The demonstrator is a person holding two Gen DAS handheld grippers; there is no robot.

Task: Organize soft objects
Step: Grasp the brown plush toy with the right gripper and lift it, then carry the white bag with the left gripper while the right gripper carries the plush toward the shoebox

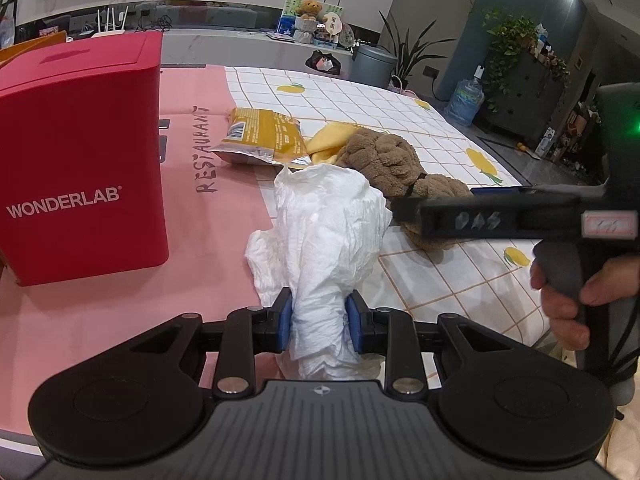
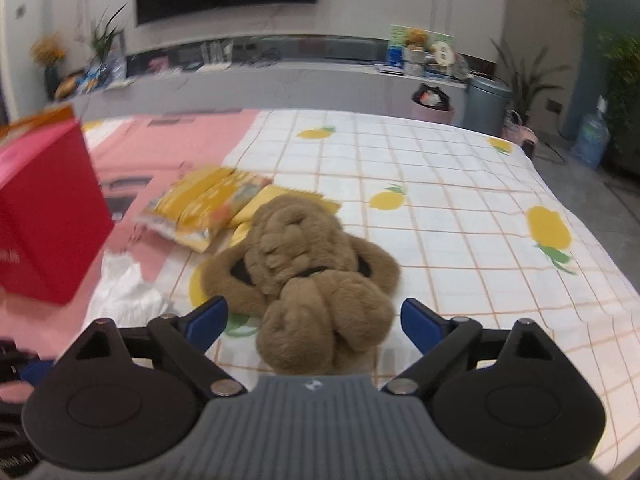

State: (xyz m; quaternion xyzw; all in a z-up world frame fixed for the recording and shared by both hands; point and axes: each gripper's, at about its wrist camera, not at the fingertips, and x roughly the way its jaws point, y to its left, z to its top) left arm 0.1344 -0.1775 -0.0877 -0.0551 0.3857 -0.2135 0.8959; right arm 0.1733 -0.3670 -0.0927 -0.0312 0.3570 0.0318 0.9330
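My left gripper (image 1: 319, 322) is shut on a crumpled white plastic bag (image 1: 326, 232), held upright just above the pink mat. A brown plush toy (image 1: 384, 160) lies on the checked cloth behind the bag. In the right wrist view the plush toy (image 2: 308, 264) lies between the open blue fingers of my right gripper (image 2: 314, 322), not clamped. The right gripper (image 1: 400, 206) also shows from the side in the left wrist view, over the plush. A yellow snack bag (image 1: 260, 136) and a yellow cloth (image 1: 332, 140) lie behind the plush. The white bag (image 2: 128, 292) shows at the left.
A red WONDERLAB box (image 1: 80, 160) stands on the pink mat (image 1: 224, 240) at the left. The white checked cloth with pineapple prints (image 2: 460, 220) covers the table to the right. The table's right edge drops to the floor (image 2: 592, 184).
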